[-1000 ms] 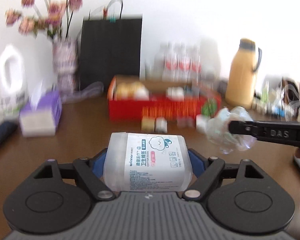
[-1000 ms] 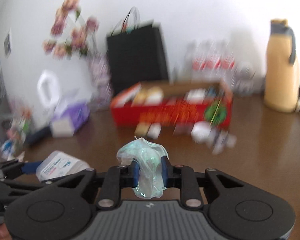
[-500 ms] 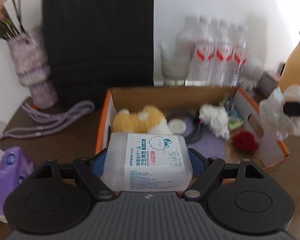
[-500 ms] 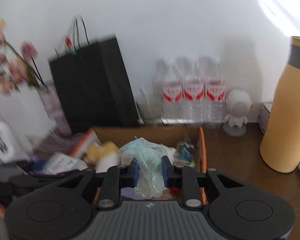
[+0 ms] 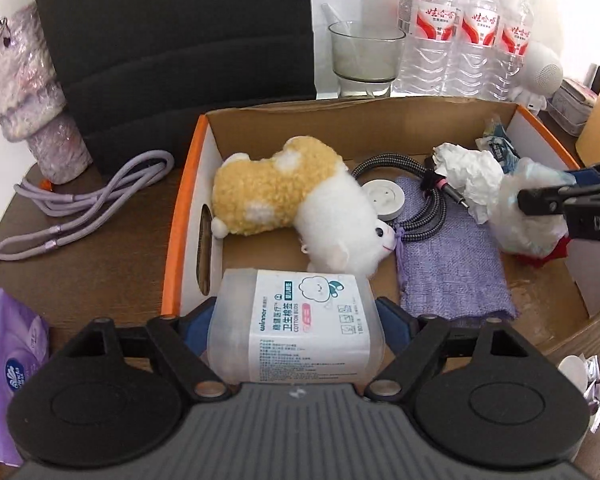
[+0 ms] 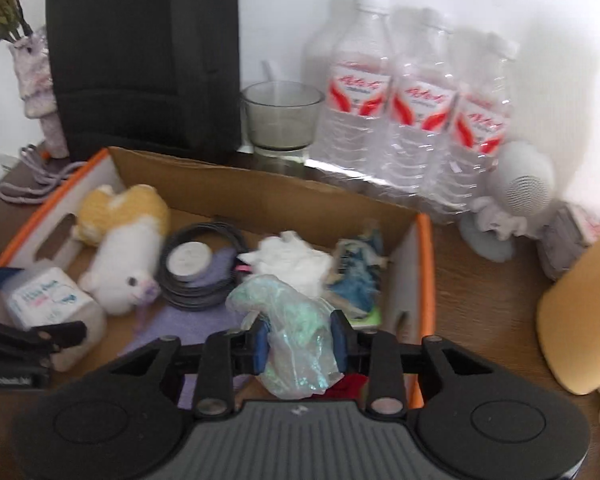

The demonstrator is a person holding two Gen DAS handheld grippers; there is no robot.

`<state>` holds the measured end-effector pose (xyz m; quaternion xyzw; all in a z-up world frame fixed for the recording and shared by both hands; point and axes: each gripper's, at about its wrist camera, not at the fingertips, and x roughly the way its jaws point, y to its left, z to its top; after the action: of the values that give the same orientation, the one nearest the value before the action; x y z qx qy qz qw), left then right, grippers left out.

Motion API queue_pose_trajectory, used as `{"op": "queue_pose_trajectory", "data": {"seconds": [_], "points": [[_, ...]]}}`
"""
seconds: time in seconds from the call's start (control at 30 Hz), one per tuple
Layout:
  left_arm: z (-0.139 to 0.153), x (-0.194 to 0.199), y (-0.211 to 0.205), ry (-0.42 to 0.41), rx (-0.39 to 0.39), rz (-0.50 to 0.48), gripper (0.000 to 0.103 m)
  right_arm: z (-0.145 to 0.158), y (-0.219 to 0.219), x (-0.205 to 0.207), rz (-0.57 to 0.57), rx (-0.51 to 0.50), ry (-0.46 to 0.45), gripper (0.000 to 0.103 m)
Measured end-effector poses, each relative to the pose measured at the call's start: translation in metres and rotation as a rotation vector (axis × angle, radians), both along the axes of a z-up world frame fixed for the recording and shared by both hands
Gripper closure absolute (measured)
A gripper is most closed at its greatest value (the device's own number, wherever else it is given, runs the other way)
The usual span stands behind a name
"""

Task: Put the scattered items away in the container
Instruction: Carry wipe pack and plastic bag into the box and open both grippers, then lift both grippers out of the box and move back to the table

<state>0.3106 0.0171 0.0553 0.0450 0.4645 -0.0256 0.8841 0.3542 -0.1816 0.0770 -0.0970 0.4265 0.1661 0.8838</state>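
An orange-rimmed cardboard box [image 5: 188, 184] [image 6: 424, 264] holds a plush toy [image 5: 292, 200] [image 6: 120, 248], a coiled cable [image 5: 424, 216], a purple cloth [image 5: 448, 264] and crumpled tissue [image 5: 472, 172]. My left gripper [image 5: 294, 316] is shut on a cotton bud box [image 5: 296, 320] [image 6: 48, 300] over the box's near left corner. My right gripper [image 6: 298, 336] is shut on a crumpled iridescent plastic bag [image 6: 296, 340] [image 5: 524, 208] above the box's right side.
Behind the box stand a black paper bag [image 5: 172, 40], a glass cup [image 5: 364, 56], water bottles [image 5: 460, 28] and a white speaker [image 6: 520, 184]. A purple cord [image 5: 68, 200] and tissue pack [image 5: 8, 352] lie left. A yellow flask [image 6: 580, 320] stands right.
Both grippers have moved forward from the open table to over the box, each still holding its item, and now sit lower into it.
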Motion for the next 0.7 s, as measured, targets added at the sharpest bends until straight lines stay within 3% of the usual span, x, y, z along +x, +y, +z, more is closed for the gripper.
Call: {"op": "queue_pose_trajectory", "data": {"seconds": [0.1, 0.17, 0.27, 0.33, 0.47, 0.53, 0.57, 0.7], "points": [[0.008, 0.000, 0.003, -0.019, -0.023, 0.019, 0.018, -0.002, 0.009, -0.002, 0.073, 0.040, 0.000, 0.065], [0.020, -0.003, 0.005, -0.066, -0.038, 0.034, 0.016, -0.002, 0.012, 0.000, 0.090, 0.066, 0.013, 0.050], [0.037, -0.007, 0.009, -0.103, -0.053, 0.056, 0.014, 0.009, -0.001, 0.001, 0.069, 0.186, 0.014, 0.037], [0.044, -0.008, 0.010, -0.105, -0.038, 0.064, 0.012, 0.019, -0.012, 0.000, 0.017, 0.230, 0.022, 0.037], [0.055, -0.017, 0.011, -0.104, -0.040, 0.085, 0.009, 0.036, -0.030, -0.006, -0.095, 0.174, 0.032, 0.034], [0.061, -0.028, 0.010, -0.139, -0.028, 0.084, 0.006, 0.042, -0.038, -0.014, -0.151, 0.136, 0.026, 0.025], [0.064, -0.035, 0.008, -0.167, -0.008, 0.085, 0.005, 0.046, -0.042, -0.021, -0.172, 0.127, 0.015, 0.020], [0.075, -0.073, 0.006, -0.339, 0.013, 0.106, 0.002, 0.061, -0.051, -0.058, -0.194, 0.142, -0.058, 0.019]]}}
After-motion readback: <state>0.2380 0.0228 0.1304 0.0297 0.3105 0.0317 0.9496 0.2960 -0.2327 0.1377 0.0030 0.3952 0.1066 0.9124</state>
